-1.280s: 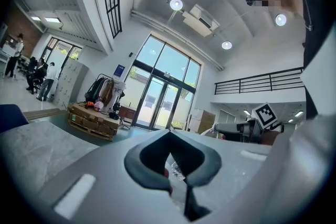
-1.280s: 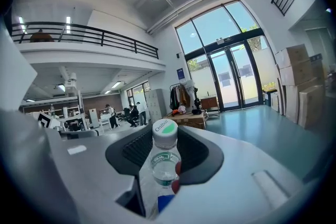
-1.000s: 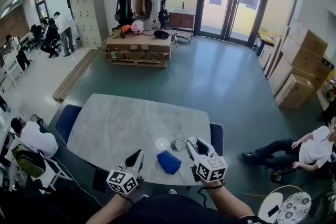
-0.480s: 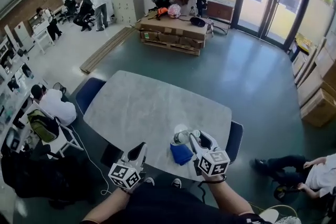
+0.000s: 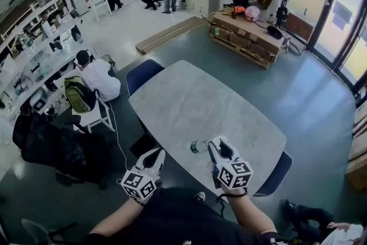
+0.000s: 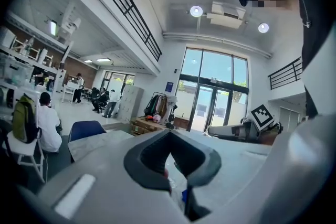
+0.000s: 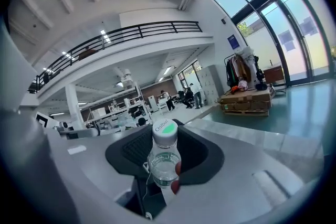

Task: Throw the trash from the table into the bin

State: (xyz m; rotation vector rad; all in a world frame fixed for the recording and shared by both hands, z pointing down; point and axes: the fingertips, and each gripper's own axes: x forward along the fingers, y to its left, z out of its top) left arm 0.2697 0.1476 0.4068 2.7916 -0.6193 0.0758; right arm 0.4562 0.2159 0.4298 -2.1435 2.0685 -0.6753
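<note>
1. Jaw state, right: the right gripper [image 5: 218, 147] has its jaws closed on a small clear plastic bottle with a white cap [image 5: 199, 147]. The right gripper view shows the bottle seated between the dark pads, cap end turned toward the camera.
2. Jaw state, left: the left gripper [image 5: 153, 156] has its jaws drawn nearly together. Nothing is held between them. It hangs off the near edge of the counter, well apart from the bottle.
3. Location of the item: the bottle sits in the right jaws at the near edge of the grey marble-pattern oval counter [image 5: 189, 106]. Whether it touches the surface cannot be told.
4. Step in hand: judged from the grip, pick-up is complete and transport to the bin comes next.
5. Next move: no bin appears in any view. It must first be located. Carry the bottle there with the grip firm, position it above the opening, then part the jaws.
6. Caution: a dark blue chair [image 5: 143, 74] stands close against the counter; route around it.
</note>
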